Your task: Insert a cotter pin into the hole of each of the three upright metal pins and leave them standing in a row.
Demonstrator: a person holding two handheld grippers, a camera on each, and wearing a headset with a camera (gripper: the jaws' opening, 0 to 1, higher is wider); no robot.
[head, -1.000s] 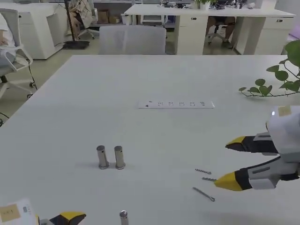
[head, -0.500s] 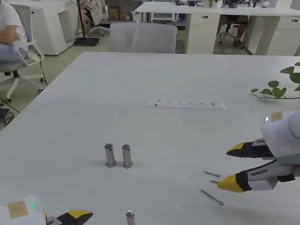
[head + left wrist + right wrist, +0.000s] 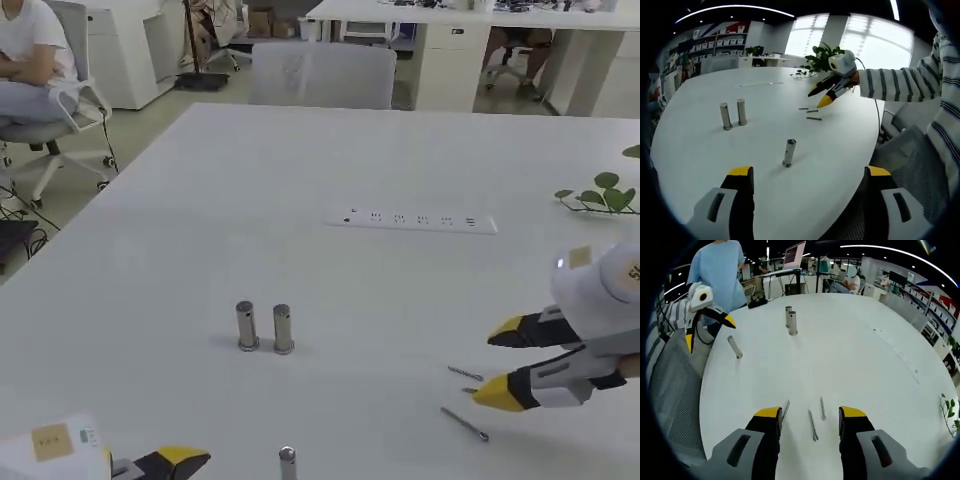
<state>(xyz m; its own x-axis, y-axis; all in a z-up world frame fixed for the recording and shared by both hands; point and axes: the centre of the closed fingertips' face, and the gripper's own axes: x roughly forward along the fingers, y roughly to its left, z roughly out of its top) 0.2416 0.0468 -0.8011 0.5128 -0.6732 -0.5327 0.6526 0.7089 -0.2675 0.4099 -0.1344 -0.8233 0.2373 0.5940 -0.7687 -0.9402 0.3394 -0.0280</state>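
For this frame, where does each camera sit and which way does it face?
Head view: on the headset, looking forward and down across the table; the right gripper shows at right.
Left gripper view: on the left gripper, looking along its open jaws at the lone metal pin; a striped sleeve shows.
Right gripper view: on the right gripper, looking down its open jaws at the cotter pins.
Shared: both gripper views show the two paired pins and the opposite gripper.

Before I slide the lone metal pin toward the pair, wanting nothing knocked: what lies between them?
Nothing: bare tabletop runs between the lone pin and the pair, as the left gripper view shows.
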